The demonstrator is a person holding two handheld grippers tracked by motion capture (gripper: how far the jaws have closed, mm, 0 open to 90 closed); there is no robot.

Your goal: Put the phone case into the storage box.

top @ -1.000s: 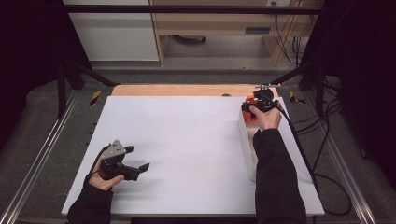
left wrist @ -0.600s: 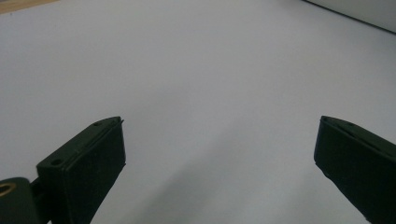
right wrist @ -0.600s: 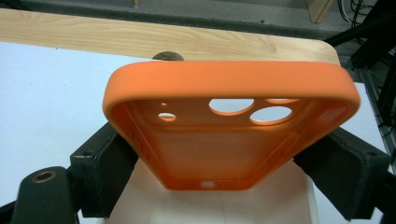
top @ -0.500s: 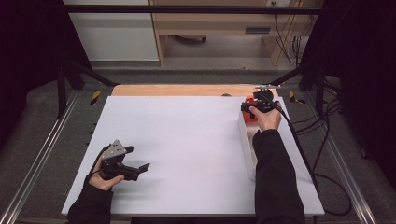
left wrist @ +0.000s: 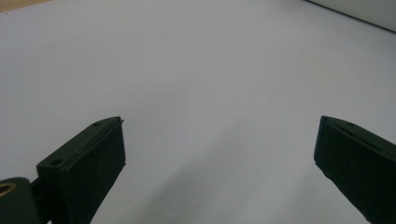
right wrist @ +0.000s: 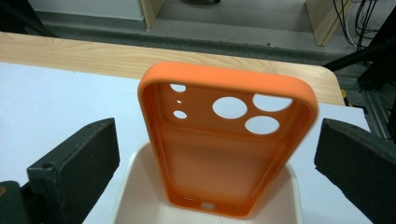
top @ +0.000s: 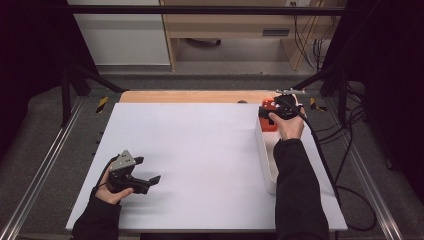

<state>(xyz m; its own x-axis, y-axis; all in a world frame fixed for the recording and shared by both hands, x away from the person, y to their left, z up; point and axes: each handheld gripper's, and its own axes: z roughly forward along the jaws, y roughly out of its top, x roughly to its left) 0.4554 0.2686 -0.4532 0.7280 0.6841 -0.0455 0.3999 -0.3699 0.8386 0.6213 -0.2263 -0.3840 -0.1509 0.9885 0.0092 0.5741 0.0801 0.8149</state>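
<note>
currently, the left gripper (top: 150, 171) is held low over the near left part of the white tabletop sheet (top: 190, 150), in a hand whose sleeve comes in from the bottom edge. its jaws are spread wide, and bare white surface is seen between them in the left gripper view, with nothing gripped. well apart from it, across the sheet, the right gripper (top: 264, 114) is held at the far right corner. its jaws are likewise spread, as seen in the right gripper view. between them, but touched by neither, an orange soft-plastic phone case with round camera holes (right wrist: 224, 140) is stood nearly upright, its hollow side turned toward the claw and its lower end set inside a long white plastic tray (right wrist: 135, 196). just beyond the case, a light wooden board edge (right wrist: 93, 56) is seen past the sheet.
</note>
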